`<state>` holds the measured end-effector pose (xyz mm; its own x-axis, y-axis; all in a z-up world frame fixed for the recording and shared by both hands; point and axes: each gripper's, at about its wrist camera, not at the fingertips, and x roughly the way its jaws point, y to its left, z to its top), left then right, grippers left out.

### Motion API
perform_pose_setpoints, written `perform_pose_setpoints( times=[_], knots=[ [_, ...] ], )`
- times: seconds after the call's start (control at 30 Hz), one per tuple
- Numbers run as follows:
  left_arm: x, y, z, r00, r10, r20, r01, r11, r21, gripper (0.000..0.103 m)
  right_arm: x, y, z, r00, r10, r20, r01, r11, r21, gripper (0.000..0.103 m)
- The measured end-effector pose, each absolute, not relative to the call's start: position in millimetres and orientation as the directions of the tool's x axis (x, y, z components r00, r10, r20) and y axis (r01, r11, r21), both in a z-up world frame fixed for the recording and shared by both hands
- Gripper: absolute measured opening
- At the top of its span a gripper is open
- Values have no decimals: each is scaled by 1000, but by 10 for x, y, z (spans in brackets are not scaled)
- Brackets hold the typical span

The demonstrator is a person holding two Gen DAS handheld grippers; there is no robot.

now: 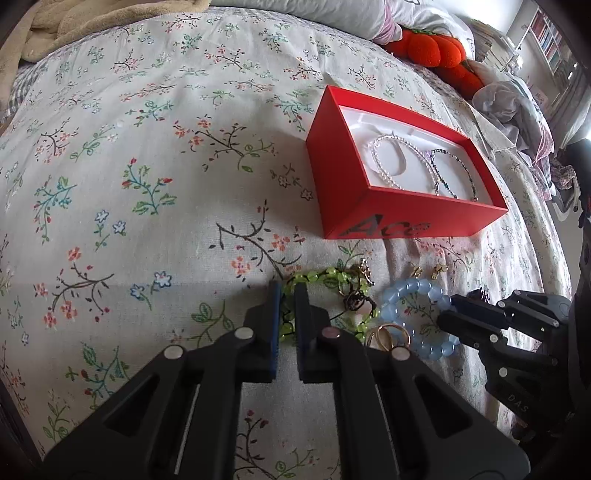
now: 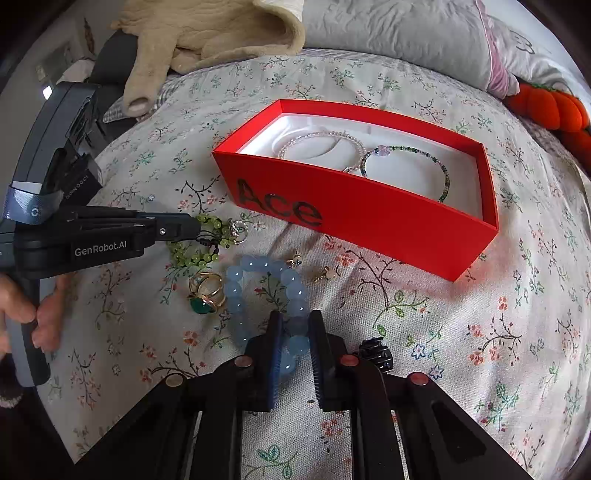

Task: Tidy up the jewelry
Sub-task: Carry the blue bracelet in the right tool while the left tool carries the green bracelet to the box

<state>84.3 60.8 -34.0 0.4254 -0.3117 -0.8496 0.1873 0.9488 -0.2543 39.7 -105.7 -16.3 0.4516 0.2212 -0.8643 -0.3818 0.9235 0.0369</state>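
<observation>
A red box (image 1: 406,218) (image 2: 369,218) with a white lining lies on the bed and holds a clear bead bracelet (image 1: 388,162) (image 2: 317,140) and a dark bead bracelet (image 1: 454,173) (image 2: 410,162). In front of it lie a green bead bracelet (image 1: 317,277) (image 2: 192,254), a blue bead bracelet (image 1: 417,317) (image 2: 266,291), gold rings (image 1: 388,336) (image 2: 205,291) and small earrings (image 2: 325,273). My left gripper (image 1: 287,295) (image 2: 197,227) has closed its jaws on the green bracelet. My right gripper (image 2: 295,321) (image 1: 445,312) has closed its jaws on the blue bracelet's near side.
A floral bedspread (image 1: 147,166) covers the bed. A beige blanket (image 2: 207,29), grey pillows (image 2: 406,37) and an orange plush toy (image 1: 439,51) (image 2: 550,107) lie at the far side. A small black object (image 2: 376,354) lies beside my right gripper.
</observation>
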Motion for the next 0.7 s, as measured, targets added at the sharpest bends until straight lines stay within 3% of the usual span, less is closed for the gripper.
perform_pose_setpoints(
  times=[0.7],
  knots=[
    [761, 715, 73, 521, -338, -784, 146, 940, -308, 6, 355, -971, 347, 535, 294, -792, -407, 911, 63, 12]
  ],
)
